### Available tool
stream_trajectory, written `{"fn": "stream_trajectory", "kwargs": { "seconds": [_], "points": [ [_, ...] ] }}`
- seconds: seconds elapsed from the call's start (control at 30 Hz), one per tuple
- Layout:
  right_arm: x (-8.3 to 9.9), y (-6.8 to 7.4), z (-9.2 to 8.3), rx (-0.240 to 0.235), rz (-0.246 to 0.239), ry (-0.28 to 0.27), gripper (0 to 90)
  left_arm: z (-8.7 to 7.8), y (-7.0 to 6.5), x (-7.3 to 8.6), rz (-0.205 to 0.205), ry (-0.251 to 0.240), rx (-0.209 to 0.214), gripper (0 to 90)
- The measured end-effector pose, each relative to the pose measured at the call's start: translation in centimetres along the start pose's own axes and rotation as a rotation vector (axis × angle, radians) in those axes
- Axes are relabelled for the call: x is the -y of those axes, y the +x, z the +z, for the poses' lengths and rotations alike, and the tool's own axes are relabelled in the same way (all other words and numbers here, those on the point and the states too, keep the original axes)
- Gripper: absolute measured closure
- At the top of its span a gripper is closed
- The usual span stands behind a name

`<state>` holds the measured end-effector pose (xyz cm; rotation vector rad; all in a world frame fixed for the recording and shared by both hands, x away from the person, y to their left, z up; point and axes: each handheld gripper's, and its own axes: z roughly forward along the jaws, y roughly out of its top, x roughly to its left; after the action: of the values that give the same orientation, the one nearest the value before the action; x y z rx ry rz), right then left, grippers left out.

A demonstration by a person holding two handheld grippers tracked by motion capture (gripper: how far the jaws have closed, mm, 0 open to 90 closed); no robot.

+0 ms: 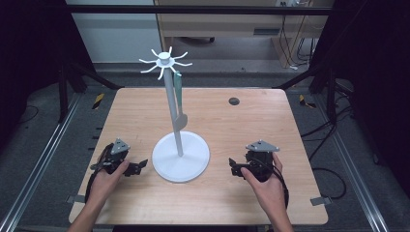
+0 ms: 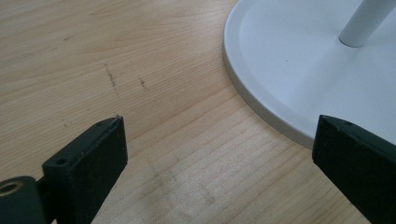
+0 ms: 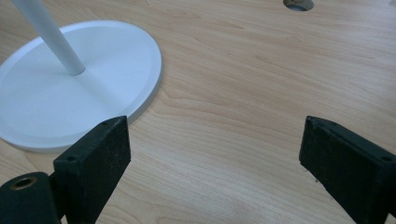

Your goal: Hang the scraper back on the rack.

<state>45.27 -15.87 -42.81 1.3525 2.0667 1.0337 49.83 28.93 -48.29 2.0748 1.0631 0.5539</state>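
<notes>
No readable text anywhere

No letters, numbers, brand marks or labels can be read on the white stand [image 1: 181, 155], the wooden table [image 1: 241, 130] or the black grippers. At 12 o'clock beyond the table, a dark plate on the cabinet [image 1: 266, 32] is too small and blurred to read.

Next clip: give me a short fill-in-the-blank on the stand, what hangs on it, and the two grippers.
1. The white stand has a round base and a ring of ______ at its top.
2. A greenish utensil ______ from the top of the stand.
3. The left gripper and the right gripper both have their jaws ______.
4. The stand sits on the wooden table ______ the two grippers.

Missing words: hooks; hangs; open; between
</notes>
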Motion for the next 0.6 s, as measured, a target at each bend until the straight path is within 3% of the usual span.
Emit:
{"fn": "stream_trajectory", "kwargs": {
  "seconds": [0.3, 0.6],
  "points": [
    [0.4, 0.0, 1.8, -0.037, -0.019, -0.006, 7.4, 0.0, 0.0, 0.0, 0.001, -0.001, 0.001, 2.9],
    [2.5, -0.3, 3.6, -0.048, 0.011, 0.038, 12.0, 0.1, 0.1, 0.0, 0.005, -0.001, -0.002, 2.9]
  ]
}}
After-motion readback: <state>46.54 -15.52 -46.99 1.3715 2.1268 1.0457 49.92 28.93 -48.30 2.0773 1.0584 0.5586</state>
